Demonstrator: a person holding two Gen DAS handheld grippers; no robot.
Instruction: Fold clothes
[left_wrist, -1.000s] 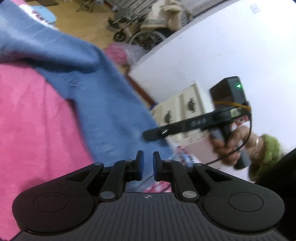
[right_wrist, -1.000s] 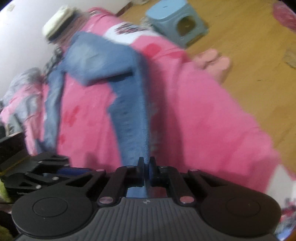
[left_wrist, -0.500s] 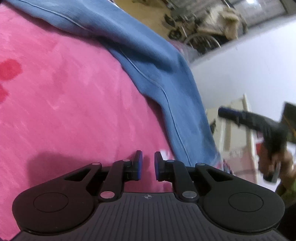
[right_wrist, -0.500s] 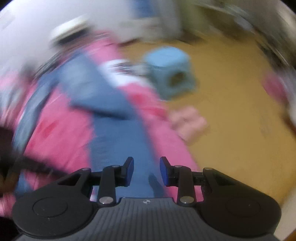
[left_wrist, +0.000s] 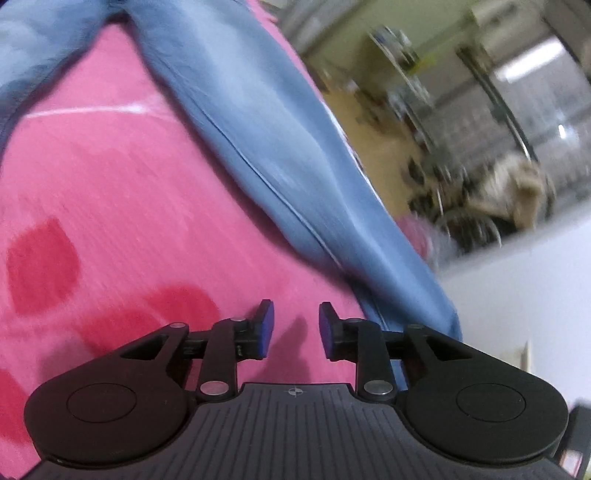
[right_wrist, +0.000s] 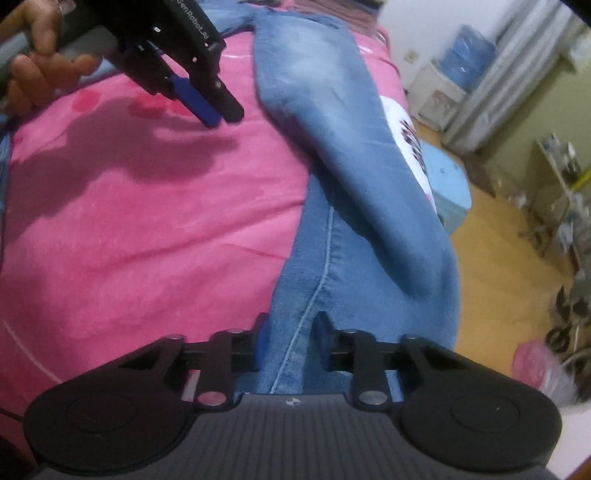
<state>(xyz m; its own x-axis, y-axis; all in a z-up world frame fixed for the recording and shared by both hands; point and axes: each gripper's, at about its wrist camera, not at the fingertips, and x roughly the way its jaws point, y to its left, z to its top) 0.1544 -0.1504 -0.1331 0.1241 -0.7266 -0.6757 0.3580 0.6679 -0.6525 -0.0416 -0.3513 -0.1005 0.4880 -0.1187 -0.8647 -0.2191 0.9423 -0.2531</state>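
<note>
One pair of faded blue jeans (right_wrist: 332, 177) (legs overlapping) on pink blanket (right_wrist: 147, 229).

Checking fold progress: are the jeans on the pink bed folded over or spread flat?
Partly folded: the jeans have one leg lying across the other on the pink blanket. How the far end lies cannot be told.

A pink blanket (right_wrist: 147, 229) with darker red patches covers the bed and fills the near and left part of both views. To its right lies a wooden floor (right_wrist: 498, 258), where a light blue stool (right_wrist: 448, 192) stands just beside the bed. Farther right, near the white wall, a blue water jug (right_wrist: 471, 55) sits on a white stand. A blurred wheelchair (left_wrist: 476, 218) is at far right.
</note>
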